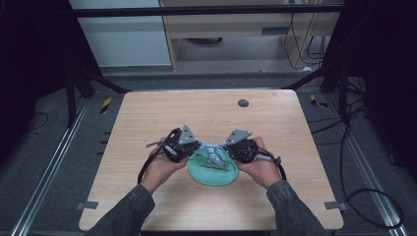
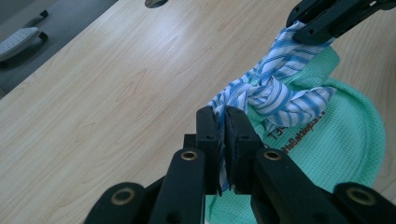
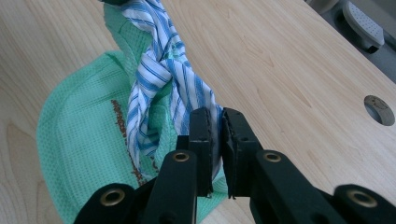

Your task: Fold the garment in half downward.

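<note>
Pale wooden surface (image 1: pixel 162 118): my left hand-held gripper (image 2: pixel 221 128) and right hand-held gripper (image 3: pixel 217 130) each clamp blue-striped knotted cloth (image 2: pixel 271 95) over green waffle-weave cloth (image 1: pixel 216 176); pull ends evenly apart.

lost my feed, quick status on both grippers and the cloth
Left hand-held gripper and right hand-held gripper each shut on striped cloth, knotted over green cloth. Nothing in the way.
</note>
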### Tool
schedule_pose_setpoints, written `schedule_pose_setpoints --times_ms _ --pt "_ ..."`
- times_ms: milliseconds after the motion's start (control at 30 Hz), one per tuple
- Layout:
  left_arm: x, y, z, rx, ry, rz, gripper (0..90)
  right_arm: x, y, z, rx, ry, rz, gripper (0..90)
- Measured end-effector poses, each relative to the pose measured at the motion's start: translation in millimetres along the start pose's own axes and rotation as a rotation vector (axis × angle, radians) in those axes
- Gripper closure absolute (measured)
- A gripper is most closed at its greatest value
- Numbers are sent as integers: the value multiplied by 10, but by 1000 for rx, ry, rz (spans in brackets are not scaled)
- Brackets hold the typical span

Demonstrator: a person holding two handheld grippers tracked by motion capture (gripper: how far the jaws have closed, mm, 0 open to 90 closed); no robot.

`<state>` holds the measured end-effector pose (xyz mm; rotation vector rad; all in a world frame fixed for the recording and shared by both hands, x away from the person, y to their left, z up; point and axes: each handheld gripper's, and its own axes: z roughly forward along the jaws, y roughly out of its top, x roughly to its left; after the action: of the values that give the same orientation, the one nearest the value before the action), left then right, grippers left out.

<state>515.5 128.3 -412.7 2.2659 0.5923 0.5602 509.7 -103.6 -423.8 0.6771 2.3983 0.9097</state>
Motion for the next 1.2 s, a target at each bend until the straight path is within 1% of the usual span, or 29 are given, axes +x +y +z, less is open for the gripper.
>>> schedule_pose_setpoints --times_ms 233,433,667,900,1000,1100,1200 --pt "-87 -94 -19 1 -12 3 853 66 -62 7 3 11 -5 826" --pt "-182 -213 -11 15 -30 1 852 172 -132 30 9 28 -12 825" --pt "-232 -308 -13 17 -42 -11 850 247 -180 41 15 39 -19 823" --pt "-309 -419 -26 5 -63 -37 840 335 -239 20 19 59 -25 816" --pt "-322 -448 -23 10 -67 -37 842 367 -267 22 21 68 -23 814" --pt "-341 -477 -19 19 -73 -30 842 386 -278 21 22 73 -22 808" --pt "-348 -505 -20 17 -78 -35 846 411 -289 9 19 80 -21 805"
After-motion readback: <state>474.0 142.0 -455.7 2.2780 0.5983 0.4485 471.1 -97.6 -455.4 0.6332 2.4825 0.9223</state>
